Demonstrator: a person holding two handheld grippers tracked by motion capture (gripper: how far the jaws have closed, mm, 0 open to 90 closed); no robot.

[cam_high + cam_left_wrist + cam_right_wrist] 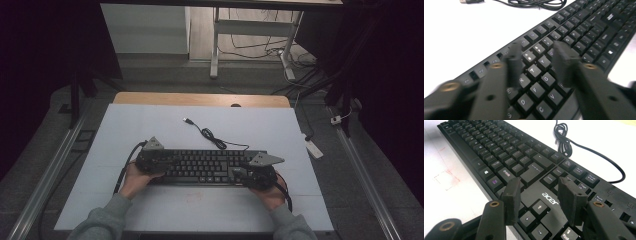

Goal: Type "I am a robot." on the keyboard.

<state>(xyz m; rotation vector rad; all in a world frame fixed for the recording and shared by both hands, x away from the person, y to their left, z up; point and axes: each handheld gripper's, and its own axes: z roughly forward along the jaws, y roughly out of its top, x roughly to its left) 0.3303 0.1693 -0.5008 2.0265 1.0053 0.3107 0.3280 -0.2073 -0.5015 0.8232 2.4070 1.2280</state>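
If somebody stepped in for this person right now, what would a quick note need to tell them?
Left gripper: open, hovering over the letter keys at the left part of the black keyboard, nothing between its jaws.
Right gripper: open, above the arrow keys near the maker's logo, holding nothing.
Keyboard: flat on the white table, near the person's edge. Its cable lies loosely coiled behind it, with the plug free on the table.
Done: nothing visibly gripped or shifted.
Left: presumably pressing keys or moving the keyboard; I can't tell which.
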